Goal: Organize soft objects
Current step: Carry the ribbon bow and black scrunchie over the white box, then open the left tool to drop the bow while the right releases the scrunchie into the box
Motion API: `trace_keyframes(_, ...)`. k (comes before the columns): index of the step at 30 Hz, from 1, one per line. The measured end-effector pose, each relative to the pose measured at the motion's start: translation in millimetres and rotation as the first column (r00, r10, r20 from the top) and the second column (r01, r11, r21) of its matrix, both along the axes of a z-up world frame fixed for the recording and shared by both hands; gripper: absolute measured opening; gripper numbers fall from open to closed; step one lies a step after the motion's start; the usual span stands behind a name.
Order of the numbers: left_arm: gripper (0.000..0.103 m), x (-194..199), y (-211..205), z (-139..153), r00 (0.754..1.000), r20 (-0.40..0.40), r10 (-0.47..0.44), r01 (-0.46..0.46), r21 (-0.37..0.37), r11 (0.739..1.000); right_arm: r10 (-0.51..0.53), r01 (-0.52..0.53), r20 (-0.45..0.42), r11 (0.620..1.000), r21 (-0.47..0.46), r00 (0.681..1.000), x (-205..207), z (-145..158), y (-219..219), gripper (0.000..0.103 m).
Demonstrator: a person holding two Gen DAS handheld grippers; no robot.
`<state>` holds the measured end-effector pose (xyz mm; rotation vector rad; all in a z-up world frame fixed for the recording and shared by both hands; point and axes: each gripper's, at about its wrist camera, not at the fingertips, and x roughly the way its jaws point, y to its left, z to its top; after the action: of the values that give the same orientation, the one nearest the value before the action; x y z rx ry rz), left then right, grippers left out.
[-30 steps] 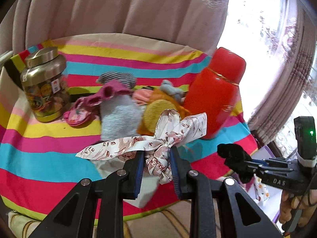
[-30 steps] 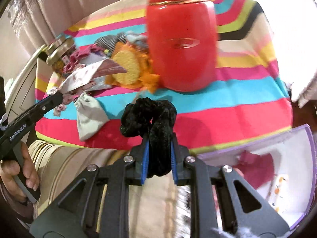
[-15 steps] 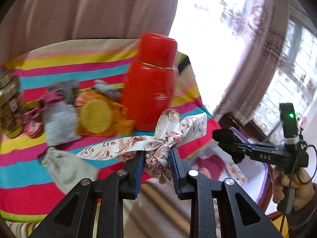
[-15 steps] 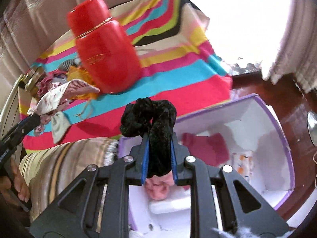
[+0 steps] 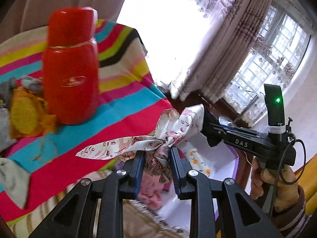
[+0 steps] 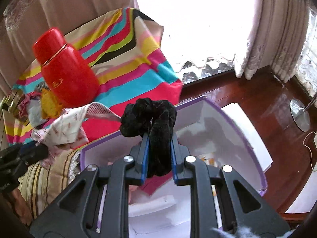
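Both tongs swung off the striped cloth [image 6: 126,73] since a sec ago; white box w/ purple rim [image 6: 233,123] now sits under them. Left gripper [image 5: 156,166] still pinched on the printed bow scarf [image 5: 158,140], right gripper [image 6: 158,158] still clamped on the black scrunchie [image 6: 152,119]. "DAS" readable on the right tool. Red flask [image 5: 71,67] back-left near the cloth's edge, bare wood floor [image 6: 273,107] beyond the box.

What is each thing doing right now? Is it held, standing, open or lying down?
Bow: clamped in the left gripper.
Black scrunchie: clamped in the right gripper, above the box.
Box: open, soft things inside.
Red flask: upright, capped, on the striped cloth.
Orange pouch: lying beside the flask.
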<state>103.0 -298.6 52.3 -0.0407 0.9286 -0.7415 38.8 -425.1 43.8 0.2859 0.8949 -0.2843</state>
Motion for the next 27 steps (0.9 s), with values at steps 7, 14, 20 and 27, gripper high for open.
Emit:
trace_keyframes(7,0.038,19.0,-29.8,-23.1,0.996,-0.092,-0.012,0.016,0.044,0.999,-0.049,0.049,-0.001,0.999,0.016,0.999,3.7,-3.9,-23.1,0.025)
trace_keyframes(14,0.047,29.9,-21.1,-34.0,0.989,-0.138,0.048,-0.042,0.048,0.998,-0.067,0.067,-0.008,0.997,0.021,0.998,8.7,-10.8,-33.3,0.025)
trace_keyframes(20,0.048,29.8,-16.6,-33.3,0.986,-0.152,0.061,-0.058,0.026,0.998,-0.083,0.083,-0.023,0.996,0.017,0.996,13.9,-12.7,-36.2,0.043)
trace_keyframes(27,0.048,28.3,-3.9,-29.8,0.987,-0.148,0.068,-0.067,0.008,0.998,-0.098,0.098,-0.021,0.995,0.014,0.995,13.0,-9.1,-34.1,0.055)
